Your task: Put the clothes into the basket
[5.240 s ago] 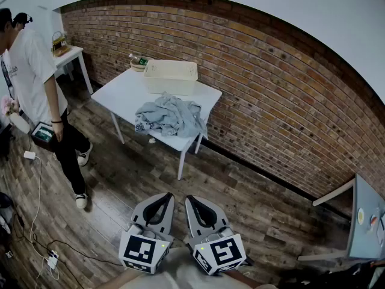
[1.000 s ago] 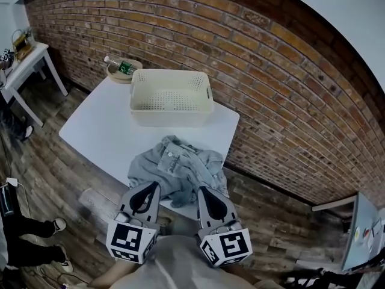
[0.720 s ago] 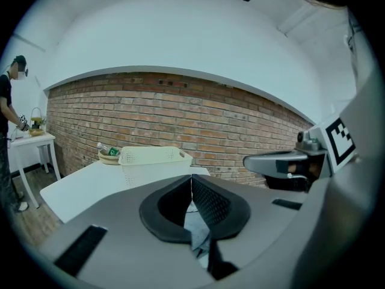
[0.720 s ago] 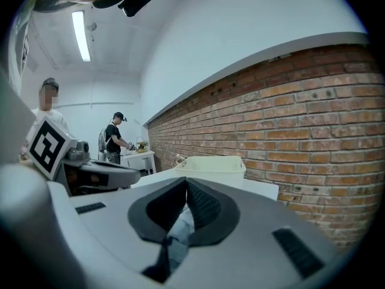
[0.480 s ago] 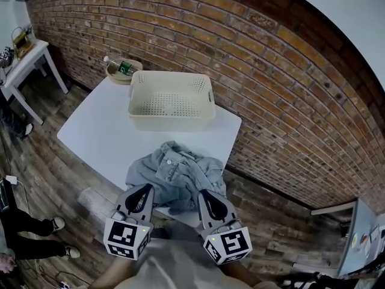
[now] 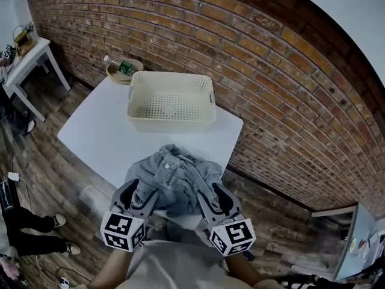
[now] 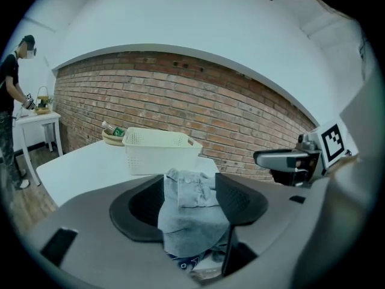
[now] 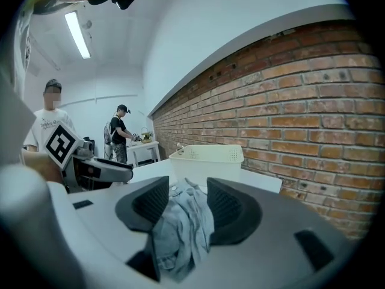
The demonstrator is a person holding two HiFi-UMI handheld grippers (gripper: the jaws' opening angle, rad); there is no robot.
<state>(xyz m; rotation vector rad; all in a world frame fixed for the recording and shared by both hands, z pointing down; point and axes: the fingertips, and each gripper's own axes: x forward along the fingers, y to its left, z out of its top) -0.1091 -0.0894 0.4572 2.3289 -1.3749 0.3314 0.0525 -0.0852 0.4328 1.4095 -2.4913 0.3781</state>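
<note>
A crumpled heap of light blue denim clothes (image 6: pixel 174 179) lies on the near corner of the white table (image 6: pixel 99 134). The cream perforated basket (image 6: pixel 171 120) stands empty at the table's far side by the brick wall. My left gripper (image 6: pixel 139 192) is at the heap's near left edge. Its jaws are opening, with denim (image 7: pixel 189 215) lying between them. My right gripper (image 6: pixel 213 195) is at the near right edge, jaws also opening around a fold of cloth (image 8: pixel 180 227). The basket (image 7: pixel 159 152) (image 8: pixel 207 156) shows beyond the jaws in both gripper views.
A bowl holding a plastic bottle (image 6: pixel 123 68) sits at the table's far left corner. A small white side table (image 6: pixel 24 56) stands to the left. A person's legs (image 6: pixel 27 224) and cables are on the wooden floor at left. Two people (image 8: pixel 123 134) stand farther off.
Both grippers have gone forward and down onto the near edge of the clothes. Their jaws, shut before, now stand apart with denim between them.
</note>
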